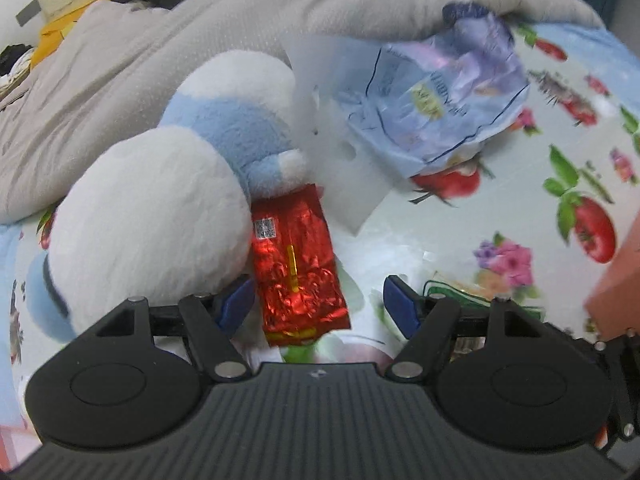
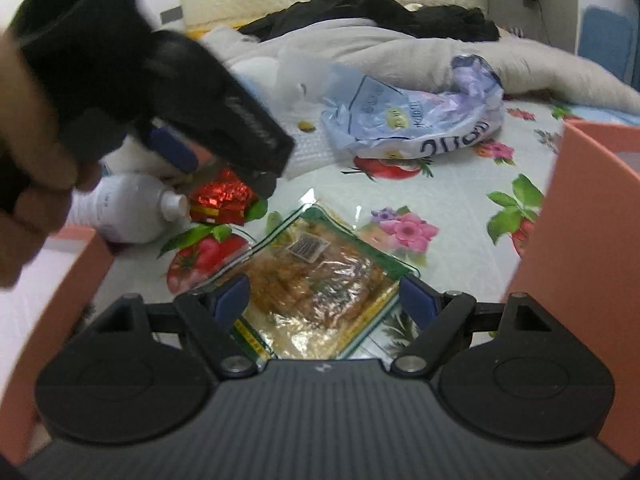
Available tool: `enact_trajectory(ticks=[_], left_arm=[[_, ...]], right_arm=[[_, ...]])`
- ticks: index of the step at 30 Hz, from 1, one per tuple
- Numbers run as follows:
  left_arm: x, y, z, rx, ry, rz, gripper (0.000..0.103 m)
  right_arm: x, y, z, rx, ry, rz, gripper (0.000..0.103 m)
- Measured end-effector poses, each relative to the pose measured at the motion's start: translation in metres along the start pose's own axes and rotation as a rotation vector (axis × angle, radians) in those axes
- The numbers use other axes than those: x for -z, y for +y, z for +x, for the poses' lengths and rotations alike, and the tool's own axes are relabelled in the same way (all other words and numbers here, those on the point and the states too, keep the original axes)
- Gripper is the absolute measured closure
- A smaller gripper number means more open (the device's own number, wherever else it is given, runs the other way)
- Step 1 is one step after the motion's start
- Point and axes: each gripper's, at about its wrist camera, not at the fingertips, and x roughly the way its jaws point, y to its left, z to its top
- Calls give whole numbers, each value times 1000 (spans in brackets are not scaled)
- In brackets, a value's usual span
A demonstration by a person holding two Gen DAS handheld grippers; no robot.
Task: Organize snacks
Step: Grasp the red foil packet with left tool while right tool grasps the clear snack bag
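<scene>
Left wrist: red foil packet (image 1: 298, 264) (crinkled)

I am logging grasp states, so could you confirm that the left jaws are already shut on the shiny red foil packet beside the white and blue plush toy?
Not quite: the left gripper is open, its jaws either side of the shiny red foil packet, not shut on it, as the left wrist view shows. The packet does lie beside the white and blue plush toy.

Lying just ahead and left of the left tool: a white-and-blue plush toy (image 1: 160, 200), pressing against a grey blanket (image 1: 140, 60) bunching up behind. Spreading underneath, a flowered sheet (image 1: 520, 200). Resting on its side ahead-left of the right tool, a white bottle (image 2: 128, 208); sitting far back, dark clothing (image 2: 360, 4).
</scene>
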Motion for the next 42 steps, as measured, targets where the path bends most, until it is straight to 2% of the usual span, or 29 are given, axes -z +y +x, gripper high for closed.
enact_trajectory(ticks=[7,10,11,13,16,17,18,24,32,37,42], left_arm=[[1,-2,25,-27,72,10,27],[2,3,26,-8,63,-26,37],[3,5,26,0,63,-47,45],[4,11,26,21,64,-85,47],[7,8,23,5,49,-75,47],[8,7,21,2,48,-76,47],[10,6,19,0,45,-78,47],[16,-4,-13,-12,15,-75,47],[37,-26,-71,7,-20,-86,47],[61,-48,-105,22,-35,-94,47],[98,-66,-135,23,-44,-129,47]], right_arm=[[-3,7,14,-6,20,-59,17],[-3,8,13,-27,20,-62,30],[-3,10,12,-32,18,-69,38],[-4,11,11,-35,18,-78,48],[-6,10,9,-35,31,-74,60],[-7,9,8,-21,35,-74,81],[-8,6,7,-21,41,-68,83],[-3,-8,-7,-14,76,-32,89],[20,-25,-55,-6,123,8,92],[37,-31,-90,-10,134,-2,92],[51,-35,-125,-25,132,-21,93]])
